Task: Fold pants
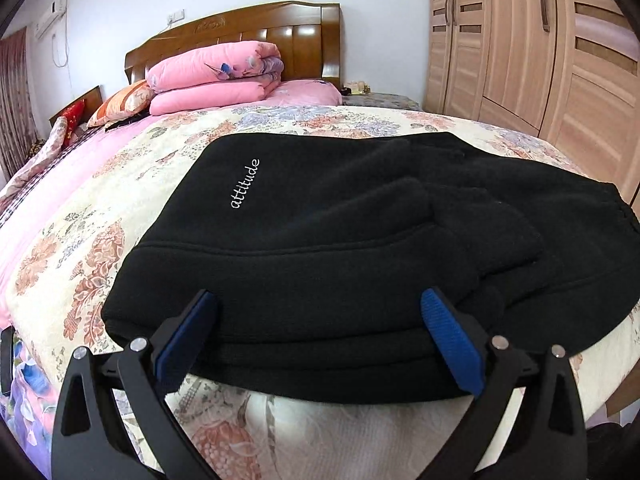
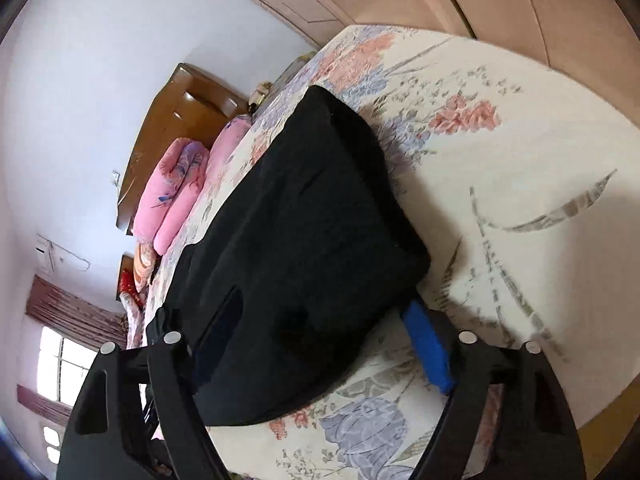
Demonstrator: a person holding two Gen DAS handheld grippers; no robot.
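Black fleece pants [image 1: 320, 220] with white "attitude" lettering lie folded in a thick stack on the floral bedspread [image 1: 80, 248]. My left gripper [image 1: 320, 320] is open, its blue pads [image 1: 450, 332] straddling the near edge of the stack. In the right wrist view the pants [image 2: 312, 220] run diagonally across the bed. My right gripper [image 2: 324, 336] is open too; one finger lies over the near end of the pants, and the blue pad [image 2: 428, 344] of the other rests on the bedspread [image 2: 500, 200] beside them. Neither gripper holds any cloth.
A folded pink quilt [image 1: 216, 76] and pillows [image 1: 120, 102] sit by the wooden headboard [image 1: 288, 28]. A light wood wardrobe [image 1: 520, 48] stands to the right of the bed. A curtained window [image 2: 60, 368] is on the far side. Bare bedspread surrounds the pants.
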